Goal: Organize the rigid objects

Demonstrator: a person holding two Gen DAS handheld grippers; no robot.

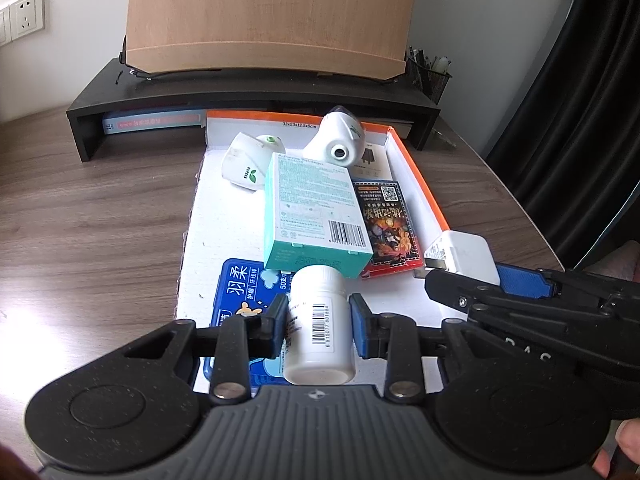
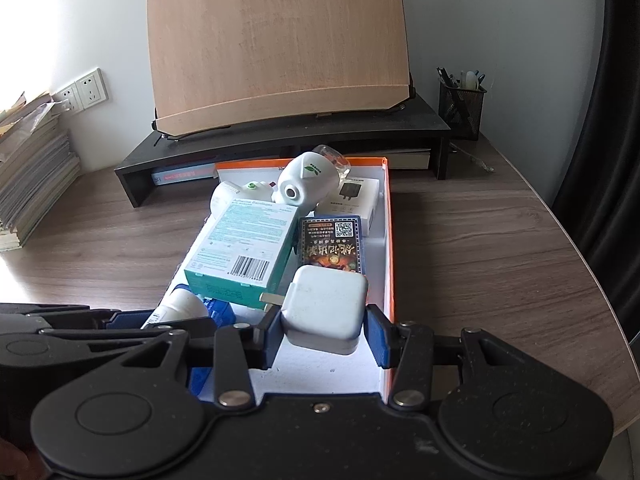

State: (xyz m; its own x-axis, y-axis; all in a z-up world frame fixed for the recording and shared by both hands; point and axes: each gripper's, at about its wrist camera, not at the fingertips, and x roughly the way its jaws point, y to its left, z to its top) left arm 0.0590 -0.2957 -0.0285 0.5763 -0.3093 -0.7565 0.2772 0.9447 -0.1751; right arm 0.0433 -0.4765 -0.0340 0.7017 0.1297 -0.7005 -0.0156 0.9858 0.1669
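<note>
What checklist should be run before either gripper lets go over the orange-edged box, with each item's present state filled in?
1. Left gripper clamps the white bottle: ok.
2. Right gripper clamps the white charger: ok.
3. Both loads are over the orange-edged box: ok.
4. Bare box floor under the charger: ok.
5. Bare floor under the bottle: not ok, the blue pack lies there.
6. Teal box lying stable: cannot tell.

A home office or study. The wood-grain surface (image 2: 480, 240) carries a black monitor riser (image 2: 288, 136), a mesh pen holder (image 2: 460, 108) and stacked books (image 2: 32, 168). Wall sockets (image 2: 86, 90) sit behind.
</note>
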